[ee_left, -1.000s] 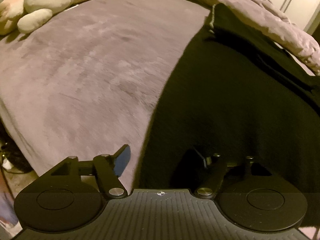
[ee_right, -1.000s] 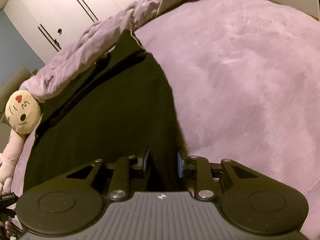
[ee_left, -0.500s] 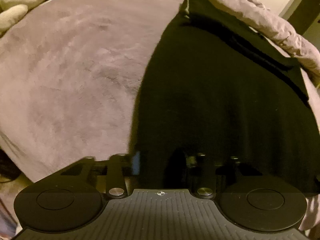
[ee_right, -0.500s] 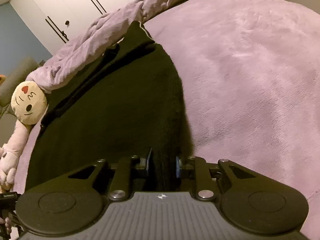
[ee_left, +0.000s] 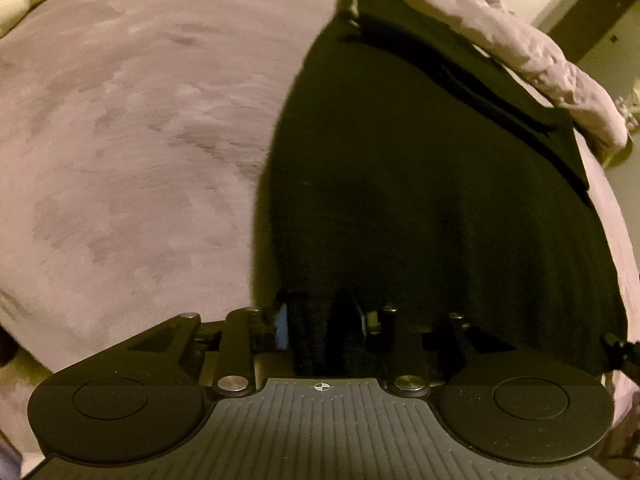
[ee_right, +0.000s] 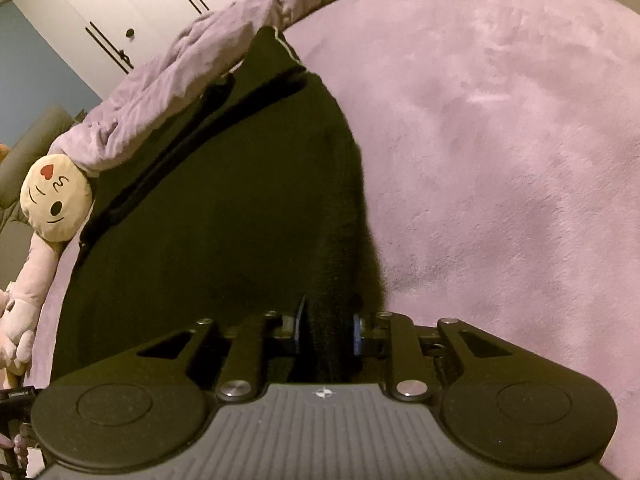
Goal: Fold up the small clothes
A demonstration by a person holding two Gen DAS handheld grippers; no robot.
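While its blue-padded fingers stand close together, the left gripper [ee_left: 322,318] is clamped on a bunched fold of a black garment [ee_left: 420,184] at the near left corner of the cloth. The right gripper [ee_right: 326,330] pinches the same garment [ee_right: 224,216] at its near right corner — a thick, dark ridge of fabric rises between its two blue pads.

From both grips the black garment spreads away across the bed, a broad, matte, soft-looking sheet that narrows toward a pointed far end with a thin pale edge trim. A long seam or folded band runs slantwise along its far side.

Under it lies a plush lilac blanket [ee_right: 500,160], its nap brushed into lighter and darker streaks. Along the far edge of the garment sits a crumpled, wrinkled lilac duvet [ee_right: 168,92] — rolled into a long ridge. Beside that, a cream plush toy [ee_right: 54,198] with a round embroidered face and a red heart rests near the bed's edge. White wardrobe doors [ee_right: 120,4] with dark bar handles stand behind.
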